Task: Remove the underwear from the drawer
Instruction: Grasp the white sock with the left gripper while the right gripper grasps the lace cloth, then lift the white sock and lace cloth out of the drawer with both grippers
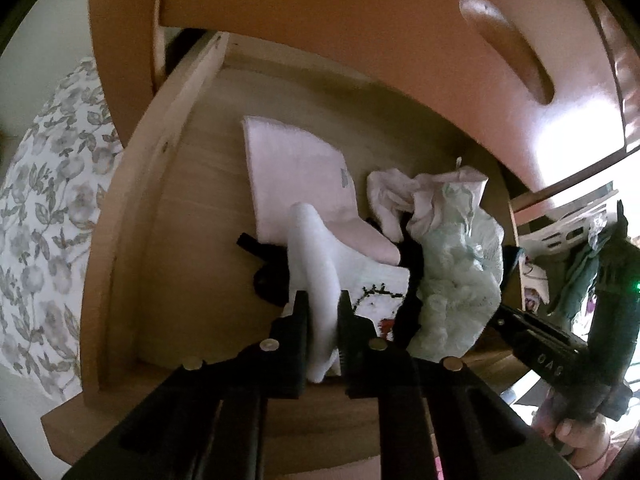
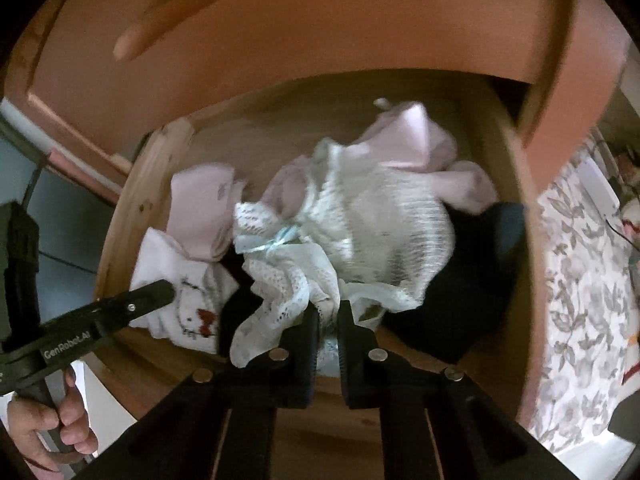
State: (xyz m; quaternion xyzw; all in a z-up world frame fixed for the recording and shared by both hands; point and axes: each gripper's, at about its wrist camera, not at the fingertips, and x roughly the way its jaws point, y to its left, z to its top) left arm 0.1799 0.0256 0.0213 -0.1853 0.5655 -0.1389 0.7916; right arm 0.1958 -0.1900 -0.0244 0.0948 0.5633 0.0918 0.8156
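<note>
An open wooden drawer holds a heap of underwear. My left gripper is shut on a fold of white underwear, which carries a small print with a red bow. Its black finger lies on that white piece in the right wrist view. My right gripper is shut on the lacy edge of pale green underwear. In the left wrist view the right gripper's tips are hidden behind that green bundle.
A folded pink cloth, crumpled pink garments and black garments also lie in the drawer. The closed drawer front above, with its handle, overhangs. Floral bedding is beside the chest. A white basket stands to the right.
</note>
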